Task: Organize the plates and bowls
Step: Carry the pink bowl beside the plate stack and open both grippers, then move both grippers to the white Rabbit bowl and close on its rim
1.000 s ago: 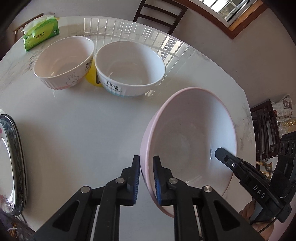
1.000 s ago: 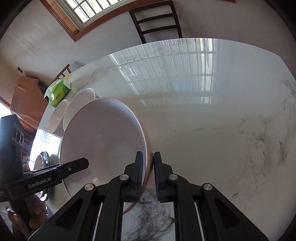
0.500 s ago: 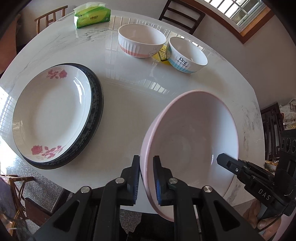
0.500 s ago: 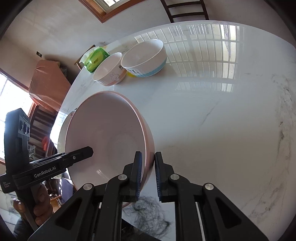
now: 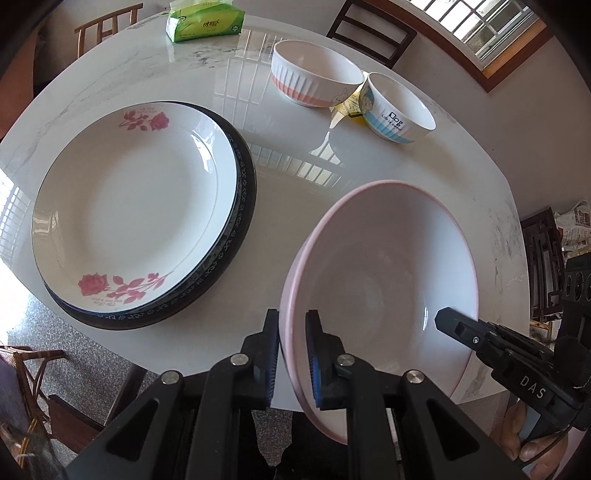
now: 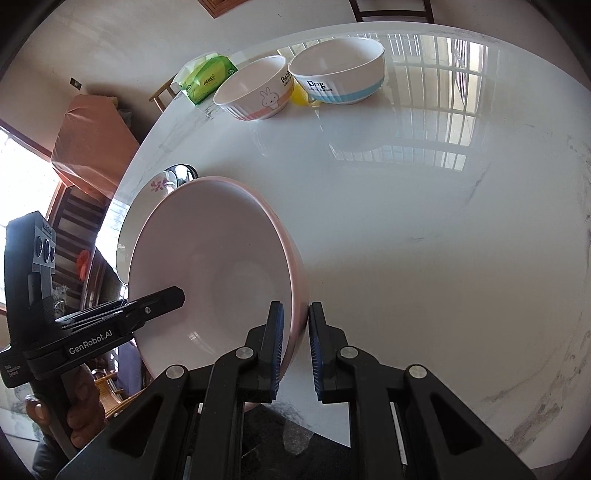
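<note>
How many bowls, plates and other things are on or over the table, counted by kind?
Bowls: 3 (pink bowl, rabbit bowl, dog bowl)
Plates: 2 (rose plate, dark plate)
Tissue pack: 1
Yellow item: 1
Total: 7

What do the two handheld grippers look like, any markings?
Both are matte black, with silver pivot bolts and blue ribbed pads inside the jaws. The left gripper carries white "GenRobot.AI" lettering and a grey camera block with round lenses. The right gripper shows "DAS" in white, with a thin dark cable by its handle. No sleeves visible.

Pale pink bowl (image 5: 380, 280), white plate (image 5: 133, 210) with pink roses, green tissue pack (image 5: 203, 20).
</note>
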`<state>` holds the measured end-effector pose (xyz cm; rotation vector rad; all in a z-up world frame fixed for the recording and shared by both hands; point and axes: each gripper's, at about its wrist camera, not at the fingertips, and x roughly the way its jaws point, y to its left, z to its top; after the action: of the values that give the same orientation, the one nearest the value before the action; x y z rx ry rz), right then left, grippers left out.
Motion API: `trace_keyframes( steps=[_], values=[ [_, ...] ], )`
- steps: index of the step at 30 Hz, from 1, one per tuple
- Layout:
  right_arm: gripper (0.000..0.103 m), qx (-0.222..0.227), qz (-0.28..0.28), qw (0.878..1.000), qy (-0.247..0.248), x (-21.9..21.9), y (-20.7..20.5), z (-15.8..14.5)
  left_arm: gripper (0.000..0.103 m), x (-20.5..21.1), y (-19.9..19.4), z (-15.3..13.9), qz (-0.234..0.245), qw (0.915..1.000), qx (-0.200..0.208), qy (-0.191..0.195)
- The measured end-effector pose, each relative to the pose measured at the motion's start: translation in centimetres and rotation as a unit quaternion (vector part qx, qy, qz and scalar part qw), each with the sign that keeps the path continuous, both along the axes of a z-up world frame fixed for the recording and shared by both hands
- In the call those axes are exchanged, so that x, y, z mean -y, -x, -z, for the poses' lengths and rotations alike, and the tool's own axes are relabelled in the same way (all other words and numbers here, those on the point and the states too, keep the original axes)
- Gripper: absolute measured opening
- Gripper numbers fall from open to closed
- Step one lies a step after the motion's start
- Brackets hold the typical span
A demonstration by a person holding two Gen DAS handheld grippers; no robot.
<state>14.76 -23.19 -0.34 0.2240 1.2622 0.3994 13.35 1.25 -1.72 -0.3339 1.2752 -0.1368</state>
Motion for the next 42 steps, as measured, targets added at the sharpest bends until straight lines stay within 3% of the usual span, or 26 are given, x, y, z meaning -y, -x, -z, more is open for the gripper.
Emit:
trace_keyframes(
  steps=[3,5,11,13,15,19,21,23,30,36,40,42],
  values=[
    [0.013,-0.002,0.008,1.000,0.002,-0.3,0.0,-0.1,0.022,0.0,-0.2,0.2,0.007,0.9999,0.010,0.006],
    [0.013,-0.003,0.011,1.000,0.004,-0.4,0.1,0.0,0.038,0.0,-0.4,0.5,0.007,0.9999,0.010,0.002],
    [0.013,-0.001,0.024,1.000,-0.013,-0.5,-0.2,0.0,0.046,-1.2,0.1,-0.9,0.009,0.9980,0.045,0.043],
    [0.014,0.003,0.027,0.999,-0.021,-0.5,-0.3,-0.2,0.047,-2.1,1.0,-2.0,-0.001,0.9953,0.083,0.051],
    [0.015,0.014,0.035,0.999,-0.035,-0.1,-0.3,-0.7,0.054,-2.8,1.9,-3.3,-0.002,0.9919,0.123,0.031],
    [0.017,0.067,0.039,0.996,-0.041,0.4,0.0,-3.3,0.054,-3.5,2.7,-5.8,0.015,0.9814,0.191,0.010],
    [0.017,0.088,0.028,0.995,-0.049,0.3,0.1,-4.6,0.054,-3.5,2.4,-7.0,0.020,0.9769,0.213,-0.009],
    [0.017,0.095,0.017,0.993,-0.064,0.0,-0.3,-5.7,0.054,-3.8,1.6,-7.9,0.024,0.9738,0.226,-0.001],
    [0.017,0.064,0.018,0.991,-0.119,-0.8,-4.3,-7.7,0.054,-5.6,-4.6,-8.2,0.034,0.9851,0.157,0.060],
    [0.017,0.036,0.033,0.992,-0.120,-1.8,-8.5,-7.8,0.054,-6.6,-10.6,-8.1,0.020,0.9904,0.127,0.051],
    [0.018,0.006,0.043,0.991,-0.126,-2.4,-11.7,-6.9,0.054,-6.5,-15.2,-6.6,0.024,0.9950,0.081,0.053],
    [0.023,-0.010,0.049,0.991,-0.127,-2.8,-13.2,-6.2,0.054,-6.6,-17.1,-5.6,0.019,0.9957,0.062,0.066]
  ],
)
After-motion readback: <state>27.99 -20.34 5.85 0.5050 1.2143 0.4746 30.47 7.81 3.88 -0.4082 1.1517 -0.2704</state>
